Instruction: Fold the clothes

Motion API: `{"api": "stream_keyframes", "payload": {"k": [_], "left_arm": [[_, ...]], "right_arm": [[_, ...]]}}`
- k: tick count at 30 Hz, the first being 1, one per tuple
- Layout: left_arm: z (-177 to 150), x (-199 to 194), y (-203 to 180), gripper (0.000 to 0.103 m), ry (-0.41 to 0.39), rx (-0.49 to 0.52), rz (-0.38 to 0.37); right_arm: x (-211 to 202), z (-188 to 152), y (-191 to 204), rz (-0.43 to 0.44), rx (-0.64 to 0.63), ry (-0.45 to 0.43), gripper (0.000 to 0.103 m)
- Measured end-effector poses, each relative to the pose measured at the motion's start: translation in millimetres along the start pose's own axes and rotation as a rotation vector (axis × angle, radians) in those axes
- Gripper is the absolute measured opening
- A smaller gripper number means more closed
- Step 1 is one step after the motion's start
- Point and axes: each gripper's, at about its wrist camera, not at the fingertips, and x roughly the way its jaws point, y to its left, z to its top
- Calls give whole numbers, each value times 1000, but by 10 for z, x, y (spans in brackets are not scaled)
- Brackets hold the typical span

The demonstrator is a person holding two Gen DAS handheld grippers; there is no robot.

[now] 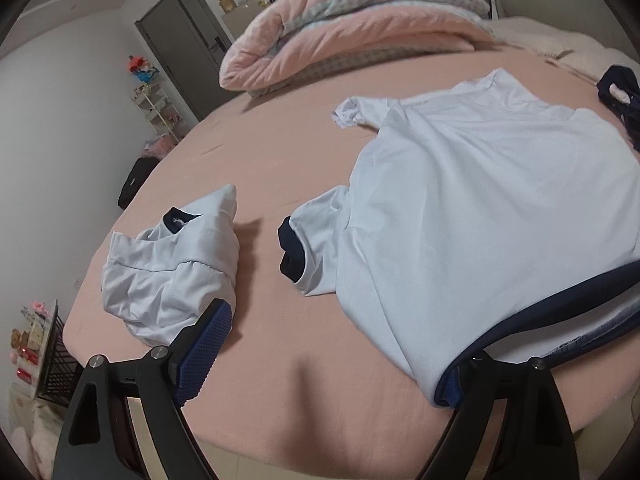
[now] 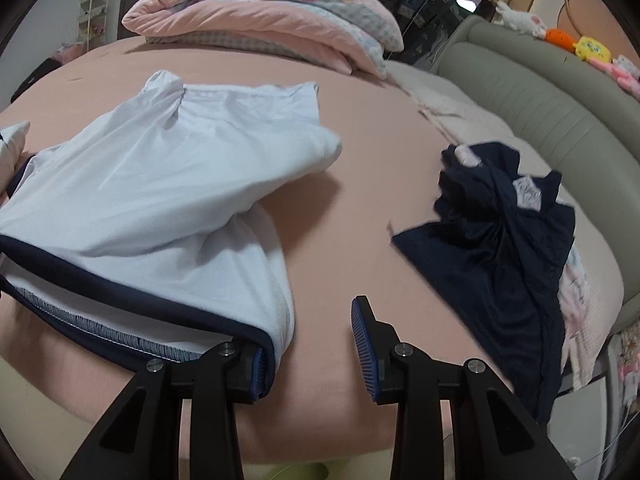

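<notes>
Left wrist view: the left hand-held gripper (image 1: 324, 344) stands wide open, empty, its right finger under the navy hem of the white shirt (image 1: 480, 200). The shirt lies on the pink bed (image 1: 280, 152), collar toward a folded quilt (image 1: 344, 28). A folded white garment (image 1: 172, 264) sits just left.

Right wrist view: the right hand-held gripper (image 2: 312, 344) is open, holding nothing, its left finger under the hem corner; crumpled navy clothing (image 2: 500, 240) lies apart, right.
</notes>
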Motion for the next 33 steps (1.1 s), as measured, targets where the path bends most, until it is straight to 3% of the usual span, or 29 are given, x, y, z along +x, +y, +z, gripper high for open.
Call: {"api": "stream_keyframes", "payload": {"k": [3, 10, 14, 18, 25, 30, 33], "left_arm": [[-42, 32, -7, 85, 10, -24, -51], [3, 38, 108, 85, 106, -159, -363], [54, -54, 182, 85, 124, -185, -440], [191, -157, 218, 86, 87, -169, -421], [515, -107, 142, 85, 22, -72, -369], [759, -94, 93, 85, 5, -8, -371], [955, -108, 83, 85, 44, 46, -428]], "right_arm": [[30, -77, 55, 28, -2, 19, 34], [-57, -32, -110, 226, 74, 36, 38], [-85, -14, -196, 334, 99, 84, 38], [-124, 67, -239, 385, 96, 105, 38], [-35, 335, -302, 394, 100, 40, 38], [-47, 553, -384, 443, 75, 20, 38], [-103, 637, -450, 495, 37, 58, 38]]}}
